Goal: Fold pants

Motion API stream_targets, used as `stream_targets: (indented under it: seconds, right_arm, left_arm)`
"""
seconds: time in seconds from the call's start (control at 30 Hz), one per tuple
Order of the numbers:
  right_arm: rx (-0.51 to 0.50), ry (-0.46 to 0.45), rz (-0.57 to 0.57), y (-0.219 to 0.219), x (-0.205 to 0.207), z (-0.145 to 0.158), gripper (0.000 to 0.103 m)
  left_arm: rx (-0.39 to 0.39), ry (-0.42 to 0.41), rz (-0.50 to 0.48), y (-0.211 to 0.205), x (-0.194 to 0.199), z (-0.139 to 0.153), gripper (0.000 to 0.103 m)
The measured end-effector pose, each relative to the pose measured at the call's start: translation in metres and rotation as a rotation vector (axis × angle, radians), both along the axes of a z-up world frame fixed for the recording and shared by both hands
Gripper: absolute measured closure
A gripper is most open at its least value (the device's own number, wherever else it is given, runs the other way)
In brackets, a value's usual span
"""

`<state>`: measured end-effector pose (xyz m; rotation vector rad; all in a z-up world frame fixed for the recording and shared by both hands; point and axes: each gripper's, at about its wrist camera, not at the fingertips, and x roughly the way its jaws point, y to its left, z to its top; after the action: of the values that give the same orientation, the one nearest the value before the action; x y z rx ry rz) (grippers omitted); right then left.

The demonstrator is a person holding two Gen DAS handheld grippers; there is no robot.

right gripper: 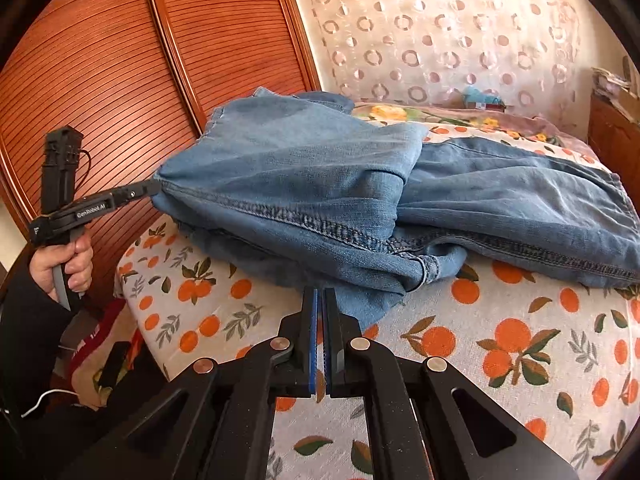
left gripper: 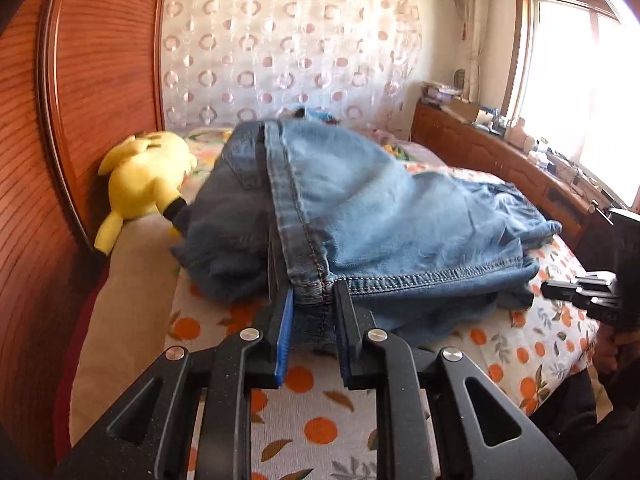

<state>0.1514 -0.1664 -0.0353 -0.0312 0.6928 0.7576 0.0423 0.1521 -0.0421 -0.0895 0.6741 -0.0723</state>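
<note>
Left wrist view: left gripper [left gripper: 314, 300] is pinching the jeans [left gripper: 380, 208] by a hem corner, lifting it off the bed [left gripper: 320, 420]. Right gripper [right gripper: 319, 296], jaws pressed together, is gripping a jeans edge. Plush [left gripper: 144, 176] is lying nr the headboard [left gripper: 100, 60].

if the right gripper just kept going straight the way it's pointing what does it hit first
Most likely the jeans: the right gripper is shut with its tips at the near denim edge, though whether they already touch is unclear.
</note>
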Motion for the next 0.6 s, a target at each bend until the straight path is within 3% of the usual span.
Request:
stream_targets:
  seconds: [0.13,0.23,0.3,0.47,0.6]
  right_arm:
    - [0.01,-0.014,-0.031,-0.008,0.003,0.007,0.101]
    - [0.014,-0.042,-0.071,-0.017,0.009,0.015,0.099]
    - [-0.001,-0.054,-0.09,-0.018,0.016,0.017,0.087]
    - [0.01,-0.007,-0.088,-0.009,0.04,0.013,0.07]
    - [0.001,0.072,-0.045,0.008,0.052,-0.001,0.069]
  left_arm:
    - [0.016,0.021,0.001,-0.005,0.001,-0.006,0.081]
    - [0.013,0.02,0.002,-0.005,0.0,-0.005,0.067]
    - [0.008,0.007,-0.003,-0.006,-0.002,0.0,0.054]
    - [0.007,-0.038,-0.026,-0.013,-0.001,0.019,0.047]
    - [0.012,-0.057,-0.077,-0.033,0.02,0.034,0.047]
